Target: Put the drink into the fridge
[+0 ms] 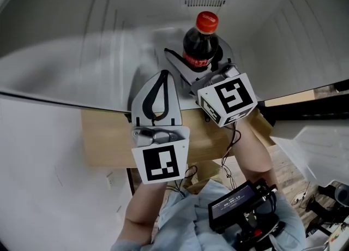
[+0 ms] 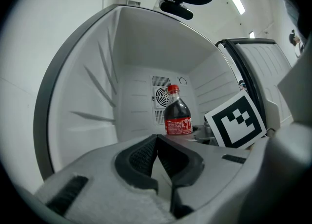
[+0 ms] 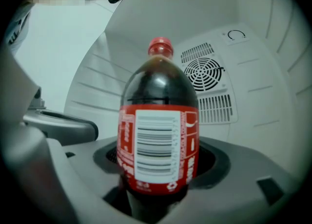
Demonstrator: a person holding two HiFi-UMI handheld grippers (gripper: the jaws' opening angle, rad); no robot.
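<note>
Red-capped and upright, the cola bottle point(image 1: 200, 45) stood toward the back edge of the fridge point(image 1: 109, 53) floor, so placing seemed done, though the right gripper point(image 1: 199, 61) surrounded it with wide jaws, apparently not pressing, not yet withdrawn, while the left gripper point(image 1: 162, 81) was closed and empty.

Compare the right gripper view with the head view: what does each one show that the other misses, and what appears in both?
Only the right gripper view: the barcode on the cola bottle, and a round arrow mark on the fridge's back wall. Only the head view: both marker cubes, the person's forearms, a wooden surface and a black screened device. Both: the bottle, red-capped and upright between the right gripper's jaws, and the fan grille.
</note>
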